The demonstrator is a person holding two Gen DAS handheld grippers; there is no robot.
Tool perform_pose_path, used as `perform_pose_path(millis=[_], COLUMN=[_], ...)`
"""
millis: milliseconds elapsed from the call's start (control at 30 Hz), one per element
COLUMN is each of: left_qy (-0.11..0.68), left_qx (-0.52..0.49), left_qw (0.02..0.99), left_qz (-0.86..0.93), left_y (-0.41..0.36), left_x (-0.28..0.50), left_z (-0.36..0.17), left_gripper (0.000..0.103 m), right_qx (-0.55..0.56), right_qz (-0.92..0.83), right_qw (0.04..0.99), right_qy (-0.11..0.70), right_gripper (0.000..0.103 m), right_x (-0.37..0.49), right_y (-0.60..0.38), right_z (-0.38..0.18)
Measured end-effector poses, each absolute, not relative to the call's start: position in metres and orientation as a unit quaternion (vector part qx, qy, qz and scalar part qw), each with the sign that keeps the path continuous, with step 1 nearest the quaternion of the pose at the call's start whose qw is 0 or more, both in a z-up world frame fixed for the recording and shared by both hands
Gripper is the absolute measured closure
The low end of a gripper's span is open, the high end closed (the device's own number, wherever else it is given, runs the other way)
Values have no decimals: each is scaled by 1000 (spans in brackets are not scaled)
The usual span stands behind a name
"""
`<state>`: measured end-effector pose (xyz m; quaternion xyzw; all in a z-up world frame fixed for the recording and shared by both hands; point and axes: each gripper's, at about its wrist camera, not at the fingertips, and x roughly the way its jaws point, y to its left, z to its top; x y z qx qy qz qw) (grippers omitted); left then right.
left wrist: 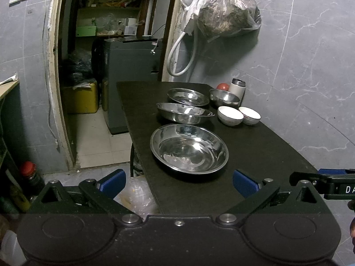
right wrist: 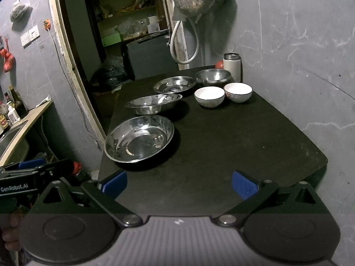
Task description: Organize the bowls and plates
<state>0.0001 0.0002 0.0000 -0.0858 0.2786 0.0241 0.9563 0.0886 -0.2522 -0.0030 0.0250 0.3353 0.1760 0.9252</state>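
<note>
On the black table (left wrist: pixel 255 155) (right wrist: pixel 233 137) a row of steel dishes runs away from me: a large steel plate (left wrist: pixel 189 148) (right wrist: pixel 139 137) nearest, a handled steel dish (left wrist: pixel 184 112) (right wrist: pixel 153 103) behind it, then a shallow steel plate (left wrist: pixel 188 96) (right wrist: pixel 174 84). At the back right stand a steel bowl (left wrist: pixel 224 97) (right wrist: pixel 213 76) and two white ceramic bowls (left wrist: pixel 230 115) (right wrist: pixel 209 96), (left wrist: pixel 249 115) (right wrist: pixel 238 92). My left gripper (left wrist: pixel 179 185) is open at the table's near left edge, nothing between its blue pads. My right gripper (right wrist: pixel 179 185) is open over the near table, empty.
A white thermos (left wrist: pixel 237 88) (right wrist: pixel 231 66) and a red tomato (left wrist: pixel 222 86) stand against the grey wall. A filled plastic bag (left wrist: pixel 228 13) and a white hose (left wrist: pixel 182 53) hang above. A doorway to a storeroom (left wrist: pixel 111 66) opens left of the table. A counter with a sink (right wrist: pixel 13 133) lies far left.
</note>
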Motion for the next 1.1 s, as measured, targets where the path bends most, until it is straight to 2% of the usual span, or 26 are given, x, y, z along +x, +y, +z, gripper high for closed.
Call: perform_pose_path(millis=[1100], left_qy=[279], left_qx=[-83], left_qw=[956], left_qz=[22], left_y=[-4], left_x=[2], left_z=[-1], left_gripper=[1], right_qx=[22], right_qz=[178], right_qw=[924], right_qy=[337], right_gripper=[0], right_x=[90], right_y=[-252], right_z=[-2])
